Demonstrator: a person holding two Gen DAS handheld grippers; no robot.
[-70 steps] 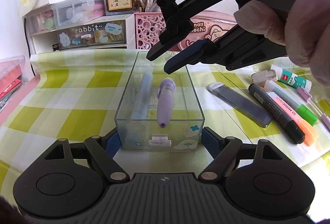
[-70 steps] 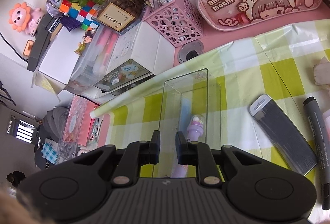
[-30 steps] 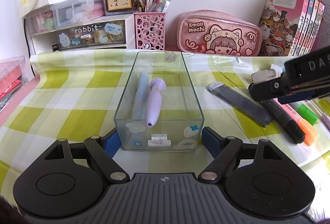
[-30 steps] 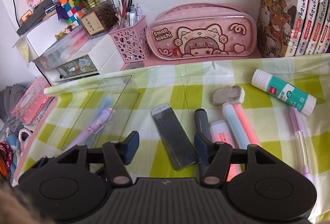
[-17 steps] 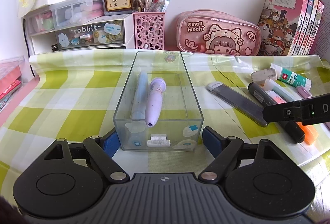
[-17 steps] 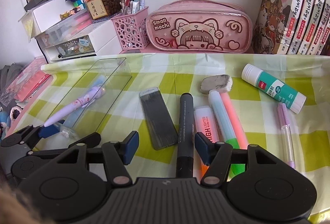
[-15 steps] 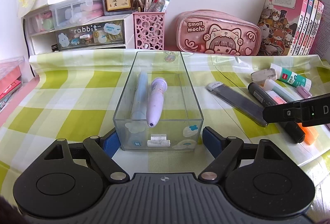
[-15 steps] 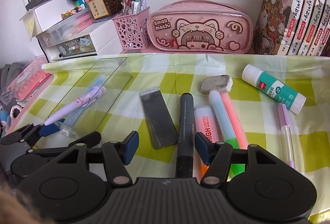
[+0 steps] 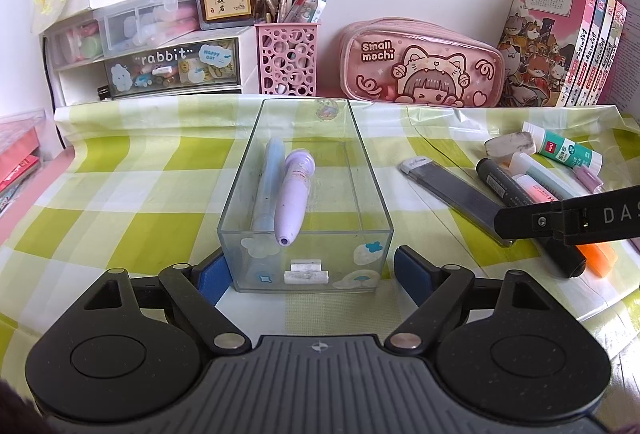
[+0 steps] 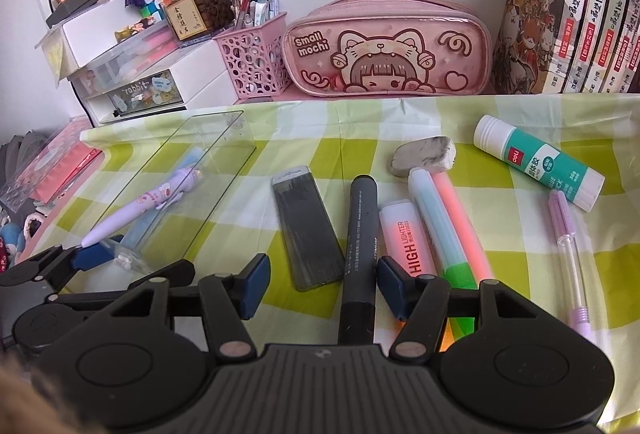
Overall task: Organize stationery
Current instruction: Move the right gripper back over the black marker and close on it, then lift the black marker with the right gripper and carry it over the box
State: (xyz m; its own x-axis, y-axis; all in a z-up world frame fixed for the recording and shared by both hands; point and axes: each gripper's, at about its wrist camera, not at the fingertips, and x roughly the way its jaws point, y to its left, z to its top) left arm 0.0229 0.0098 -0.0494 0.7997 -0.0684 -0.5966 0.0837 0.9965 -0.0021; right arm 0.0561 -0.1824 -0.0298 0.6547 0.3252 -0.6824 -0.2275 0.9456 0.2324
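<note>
A clear box [image 9: 362, 170] stands on the checked cloth with a purple pen [image 9: 294, 202] and a blue pen [image 9: 267, 182] lying inside. My left gripper [image 9: 312, 274] straddles its near end; the jaws are opening, and a gap shows at the right pad. In the right wrist view my right gripper [image 10: 324, 284] hangs over a black marker [image 10: 360, 226], which lies between the closing jaws with neither pad pressing on it. A grey lead case [image 10: 308, 226] lies left of the marker and a pink highlighter [image 10: 404, 234] right of it.
More highlighters [image 10: 440, 218], an eraser [image 10: 424, 154], a glue stick [image 10: 536, 162] and a purple pencil [image 10: 568, 234] lie to the right. A pink pencil case [image 10: 388, 46], pen holder [image 10: 256, 62], drawers [image 9: 160, 62] and books [image 10: 580, 14] line the back.
The right gripper left the box, swung right and came down over the black marker, its jaws narrowing a little. The left jaws widened slightly around the box. The purple pen settled flat.
</note>
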